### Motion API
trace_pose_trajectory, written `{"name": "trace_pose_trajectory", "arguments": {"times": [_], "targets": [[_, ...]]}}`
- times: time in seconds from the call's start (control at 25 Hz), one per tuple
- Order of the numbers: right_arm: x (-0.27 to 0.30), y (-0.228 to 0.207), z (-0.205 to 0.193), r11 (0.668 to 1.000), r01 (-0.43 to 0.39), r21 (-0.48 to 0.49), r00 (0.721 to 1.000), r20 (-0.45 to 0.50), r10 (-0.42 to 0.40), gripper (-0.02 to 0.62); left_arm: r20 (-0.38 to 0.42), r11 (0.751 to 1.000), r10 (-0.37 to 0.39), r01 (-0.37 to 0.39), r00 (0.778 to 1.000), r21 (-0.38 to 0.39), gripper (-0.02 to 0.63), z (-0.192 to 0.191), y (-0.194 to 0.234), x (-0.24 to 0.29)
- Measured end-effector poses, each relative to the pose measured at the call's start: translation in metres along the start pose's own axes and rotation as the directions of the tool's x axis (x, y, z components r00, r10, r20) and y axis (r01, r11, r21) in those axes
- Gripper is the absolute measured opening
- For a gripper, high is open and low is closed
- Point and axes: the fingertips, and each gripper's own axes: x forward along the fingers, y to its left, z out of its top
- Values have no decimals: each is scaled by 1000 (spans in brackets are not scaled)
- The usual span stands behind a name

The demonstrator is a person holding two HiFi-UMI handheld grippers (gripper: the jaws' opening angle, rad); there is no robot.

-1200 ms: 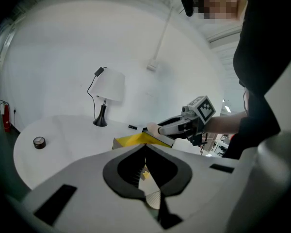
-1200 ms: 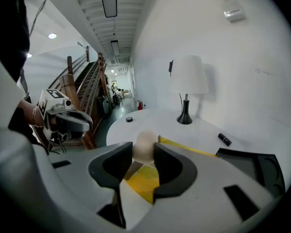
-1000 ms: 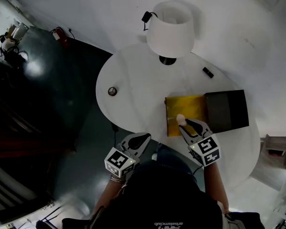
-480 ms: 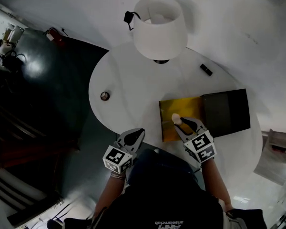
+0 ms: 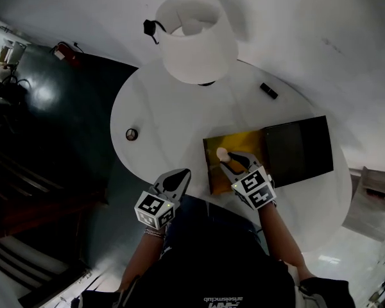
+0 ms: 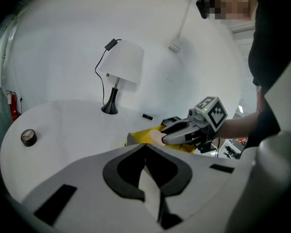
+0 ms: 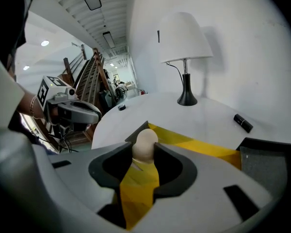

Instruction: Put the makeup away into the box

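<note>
Now the right gripper [image 5: 231, 163] is seen further in over the yellow box [image 5: 244, 143] than a second ago, when little more than its tips had passed the box's near edge. Its jaws are held part-way closed on a beige, egg-shaped makeup sponge [image 7: 144, 145]. The sponge is gripped at its sides and hangs over the box's yellow floor, toward the near left corner. No contact with that floor can be made out. The sponge is judged to be about to be set down, with only the lowering and the letting go left for this item. The left gripper [image 5: 178, 177] is pressed together on nothing, off the box's left side.

The box is laid open on a round white table [image 5: 173, 108], with its dark lid [image 5: 298, 147] flat against the box's right side. A white lamp [image 5: 191, 40] is stood beyond the box. A small black stick [image 5: 265, 90] is seen beyond the lid, and a small round tin [image 5: 131, 134] well to the box's left. A white wall is seen beyond the box and a dark floor far to its left.
</note>
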Motion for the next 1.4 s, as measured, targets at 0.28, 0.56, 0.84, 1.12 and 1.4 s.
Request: {"name": "trace_pose_trajectory", "arguments": {"times": [0.28, 0.56, 0.84, 1.12, 1.4], "targets": [[20, -7, -10, 1000, 5, 23, 999, -45, -4, 153, -64, 996, -66, 70, 996, 55, 18, -2, 10, 19], [30, -8, -18, 998, 25, 60, 994, -104, -19, 155, -130, 988, -127, 136, 983, 66, 18, -1, 28, 38], [41, -14, -20, 994, 71, 83, 988, -140, -59, 158, -144, 981, -173, 184, 974, 63, 18, 6, 38, 54], [47, -17, -22, 989, 71, 127, 990, -133, -54, 161, -141, 980, -187, 194, 972, 40, 18, 8, 40, 61], [53, -13, -28, 980, 56, 193, 989, -147, -28, 207, -137, 979, -189, 197, 972, 47, 18, 11, 41, 66]]}}
